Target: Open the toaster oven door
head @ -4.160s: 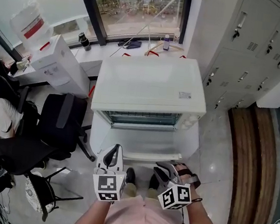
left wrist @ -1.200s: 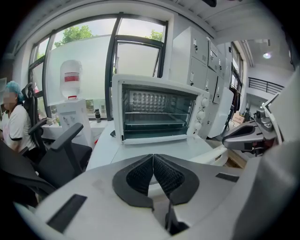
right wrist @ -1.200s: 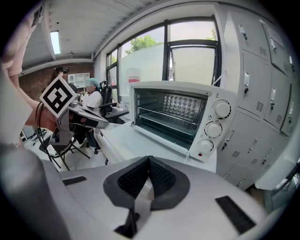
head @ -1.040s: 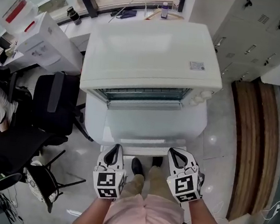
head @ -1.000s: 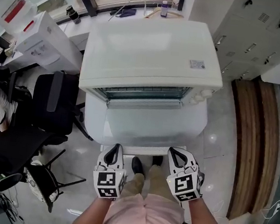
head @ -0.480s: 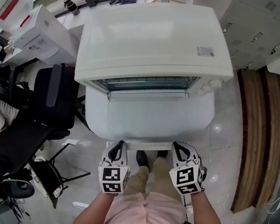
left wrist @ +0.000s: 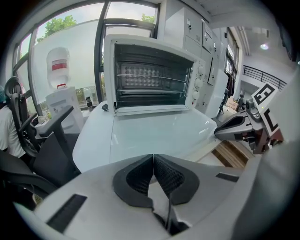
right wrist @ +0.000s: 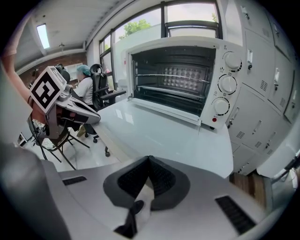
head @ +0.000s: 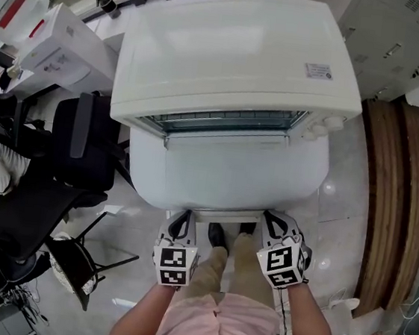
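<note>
A white toaster oven [head: 230, 53] stands in front of me with its glass door [head: 223, 176] folded down flat. The dark inside with wire racks [left wrist: 150, 79] shows in both gripper views, and the knobs [right wrist: 228, 84] sit at its right. My left gripper [head: 180, 223] is at the left end of the door's front handle bar [head: 226, 216], my right gripper [head: 276, 225] at the right end. Both are shut, their pads meeting with nothing between them [left wrist: 153, 157] [right wrist: 149, 159]. Whether they touch the bar I cannot tell.
Black office chairs [head: 84, 149] crowd the floor at the left, with a seated person beyond them. Grey lockers [head: 405, 35] and a wooden strip [head: 391, 191] run along the right. A white box [head: 50, 47] stands at the back left. My shoes [head: 217, 235] are under the door's edge.
Both grippers have moved forward to the door's front edge, and the head view has come closer over the oven. The door lies down in every frame.
</note>
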`<state>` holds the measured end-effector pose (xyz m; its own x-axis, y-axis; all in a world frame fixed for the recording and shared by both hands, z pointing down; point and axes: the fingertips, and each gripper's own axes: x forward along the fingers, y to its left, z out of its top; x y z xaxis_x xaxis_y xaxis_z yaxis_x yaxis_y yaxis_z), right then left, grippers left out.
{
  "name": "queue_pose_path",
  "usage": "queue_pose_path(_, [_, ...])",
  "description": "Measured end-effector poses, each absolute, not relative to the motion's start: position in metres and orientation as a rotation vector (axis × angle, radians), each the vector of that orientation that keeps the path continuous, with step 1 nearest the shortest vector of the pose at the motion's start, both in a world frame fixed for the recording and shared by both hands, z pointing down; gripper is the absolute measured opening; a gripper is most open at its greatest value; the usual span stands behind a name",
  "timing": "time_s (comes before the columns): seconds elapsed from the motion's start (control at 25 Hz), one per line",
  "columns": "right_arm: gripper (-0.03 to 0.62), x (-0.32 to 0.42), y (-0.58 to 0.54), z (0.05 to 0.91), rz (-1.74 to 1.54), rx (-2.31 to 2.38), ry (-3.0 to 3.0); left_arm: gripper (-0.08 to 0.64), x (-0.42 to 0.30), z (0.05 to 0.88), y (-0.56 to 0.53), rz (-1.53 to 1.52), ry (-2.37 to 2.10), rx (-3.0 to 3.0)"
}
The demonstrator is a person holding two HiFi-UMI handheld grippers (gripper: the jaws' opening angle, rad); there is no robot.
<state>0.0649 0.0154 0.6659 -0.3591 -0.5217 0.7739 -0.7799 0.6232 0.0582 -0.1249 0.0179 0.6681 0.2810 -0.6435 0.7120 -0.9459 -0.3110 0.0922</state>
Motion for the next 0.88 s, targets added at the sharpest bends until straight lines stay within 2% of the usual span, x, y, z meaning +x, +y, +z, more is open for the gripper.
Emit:
queue_pose_path(0.52, [0.0,0.066,0.015,0.681,0.408,1.017,-2.054,0.014,-0.125,0.681,0.018,0.787,-1.424,2.036])
queue_pose_path(0.68, [0.0,0.067,0.011,0.653,0.415,1.08,-2.101,0.014,-0.122,0.643,0.013,0.708,-1.489,2.082])
queue_pose_path(0.88, [0.0,0.065,-0.012,0.573,0.374,1.235,-2.237,0.014,-0.122,0.562,-0.009,0.561,-1.632,2.184])
